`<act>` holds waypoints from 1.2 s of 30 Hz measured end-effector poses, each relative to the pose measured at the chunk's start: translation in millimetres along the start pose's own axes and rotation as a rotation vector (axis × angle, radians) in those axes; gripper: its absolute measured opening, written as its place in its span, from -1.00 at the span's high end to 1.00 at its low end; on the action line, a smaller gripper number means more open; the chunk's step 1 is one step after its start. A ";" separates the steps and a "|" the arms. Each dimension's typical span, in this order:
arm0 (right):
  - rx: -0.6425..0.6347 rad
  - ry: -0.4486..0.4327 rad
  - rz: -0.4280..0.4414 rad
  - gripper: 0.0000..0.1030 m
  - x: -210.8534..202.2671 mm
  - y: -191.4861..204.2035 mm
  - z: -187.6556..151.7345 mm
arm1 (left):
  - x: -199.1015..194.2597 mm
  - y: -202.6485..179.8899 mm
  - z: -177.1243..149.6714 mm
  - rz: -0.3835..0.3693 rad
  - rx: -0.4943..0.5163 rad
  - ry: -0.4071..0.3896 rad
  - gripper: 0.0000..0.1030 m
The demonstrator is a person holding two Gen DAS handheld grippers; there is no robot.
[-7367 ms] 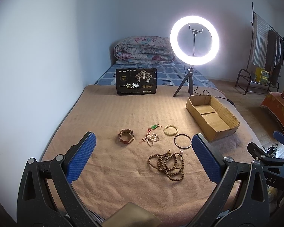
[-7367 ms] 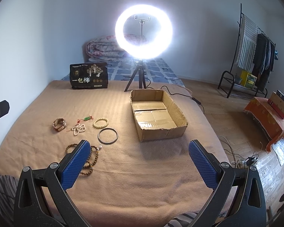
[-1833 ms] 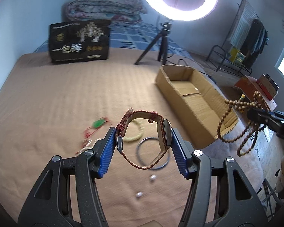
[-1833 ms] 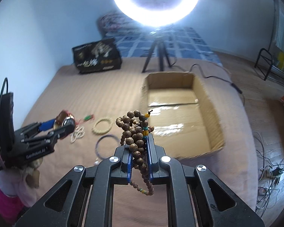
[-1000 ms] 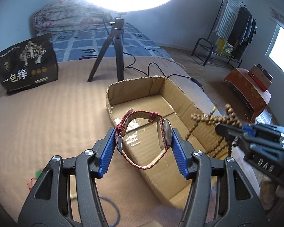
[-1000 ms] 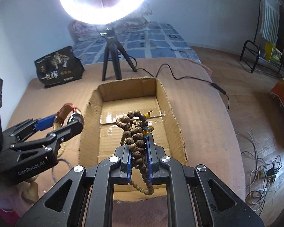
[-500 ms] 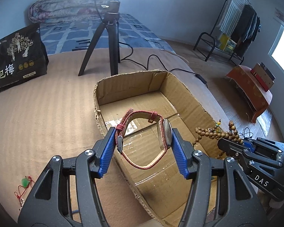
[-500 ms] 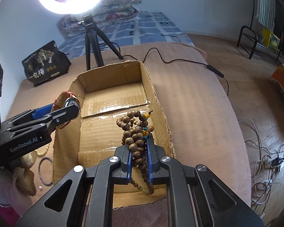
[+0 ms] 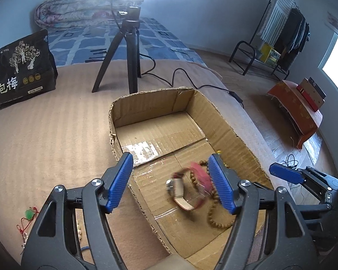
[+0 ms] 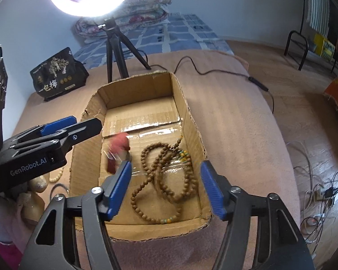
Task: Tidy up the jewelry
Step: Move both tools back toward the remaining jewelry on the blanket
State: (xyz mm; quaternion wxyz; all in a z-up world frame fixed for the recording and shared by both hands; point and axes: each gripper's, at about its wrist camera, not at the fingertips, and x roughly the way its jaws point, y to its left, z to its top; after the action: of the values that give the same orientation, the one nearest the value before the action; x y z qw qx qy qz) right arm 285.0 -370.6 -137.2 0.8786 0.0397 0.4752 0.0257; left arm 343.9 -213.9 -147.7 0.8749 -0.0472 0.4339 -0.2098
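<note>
You are at the drop-off step: both of your grippers hang over the cardboard box (image 9: 234, 132) with their jaws spread wide and nothing between the pads. The left gripper (image 9: 171, 183) is empty, and just below and ahead of its fingertips the watch (image 9: 180, 190) with the red strap shows blurred inside the box, so it looks to be falling or only just landing; you cannot tell from the blur whether it has settled. The right gripper (image 10: 165, 190) is likewise empty, and the wooden bead string (image 10: 166, 175) lies sprawled on the box floor directly beneath and ahead of its open fingers, with the watch (image 10: 118, 154) just to the left of the left fingertip in that view.

Two pieces appear to be in; the task is partly done. The next move, as I judge it, calls for you to lift both tools clear of the box walls and swing back to your left, where the rest waits on the blanket outside the box: a green pendant on red cord (image 9: 28, 213) well off to the left of your left gripper, and a pale bead bracelet (image 10: 57, 175) and a dark bangle (image 10: 58, 187) beside the box wall, partly hidden behind the left tool. Keep the jaws wide as you approach.
</note>
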 end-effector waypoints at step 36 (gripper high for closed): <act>-0.137 -0.047 0.113 -0.44 -50.8 99.5 -17.0 | -143.2 128.6 -47.3 0.125 -0.007 -0.108 -0.38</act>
State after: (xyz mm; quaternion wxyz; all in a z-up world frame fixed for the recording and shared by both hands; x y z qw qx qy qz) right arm 242.2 -275.0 -94.8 0.8873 0.0072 0.4486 0.1067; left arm 272.3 -34.1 -105.1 0.9083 -0.0342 0.3889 -0.1503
